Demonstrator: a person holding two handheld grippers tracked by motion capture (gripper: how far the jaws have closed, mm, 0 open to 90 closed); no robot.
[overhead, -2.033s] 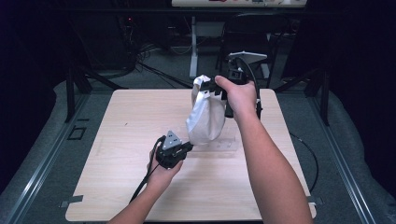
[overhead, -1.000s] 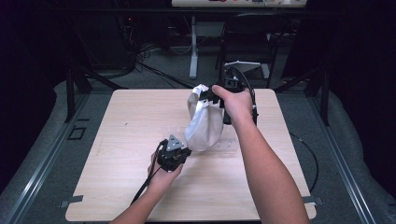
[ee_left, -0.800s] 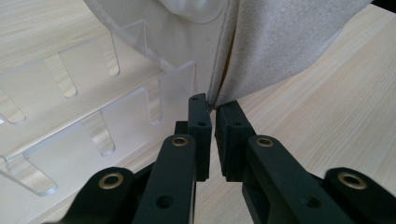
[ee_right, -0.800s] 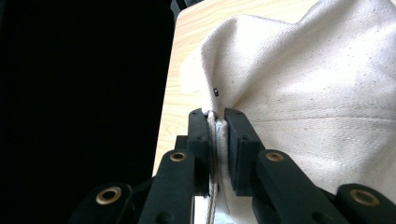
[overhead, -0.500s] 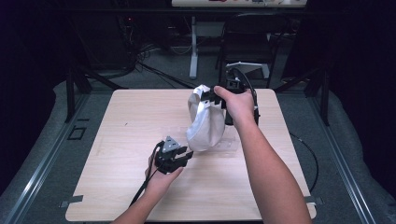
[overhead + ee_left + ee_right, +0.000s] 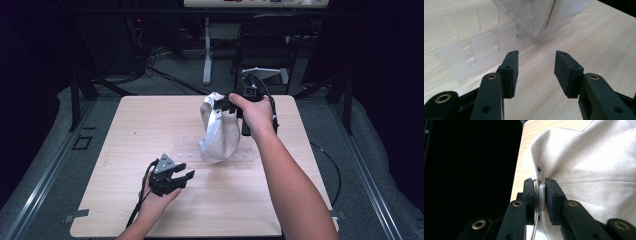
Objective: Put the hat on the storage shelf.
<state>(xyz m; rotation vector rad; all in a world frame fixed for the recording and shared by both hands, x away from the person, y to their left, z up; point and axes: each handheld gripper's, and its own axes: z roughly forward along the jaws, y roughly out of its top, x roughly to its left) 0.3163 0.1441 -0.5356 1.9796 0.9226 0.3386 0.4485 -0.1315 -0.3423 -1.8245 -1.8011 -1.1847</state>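
Observation:
A white cloth bag [image 6: 220, 132] hangs over the wooden table [image 6: 125, 130], its bottom resting on a clear plastic rack [image 6: 184, 145]. My right gripper [image 6: 224, 104] is shut on the bag's top hem. In the right gripper view the cloth [image 6: 594, 162] is pinched between the pads of that gripper [image 6: 539, 181], whose jaws have just eased a little. My left gripper [image 6: 187, 176] stands open near the front, a short way from the bag. Its jaws have just been opening. In the left gripper view nothing lies between the pads of this gripper [image 6: 536, 53], with the rack [image 6: 481, 47] and bag [image 6: 541, 15] ahead.
A black chair [image 6: 265, 45] and a desk leg [image 6: 207, 55] stand behind the table's far edge, with cables on the floor [image 6: 165, 55]. Metal rails [image 6: 45, 170] run along both sides. Bare wood lies left of the bag.
My left gripper has drawn back from the bag's lower edge toward the front left and its jaws have opened. The right hand and bag have stayed put.

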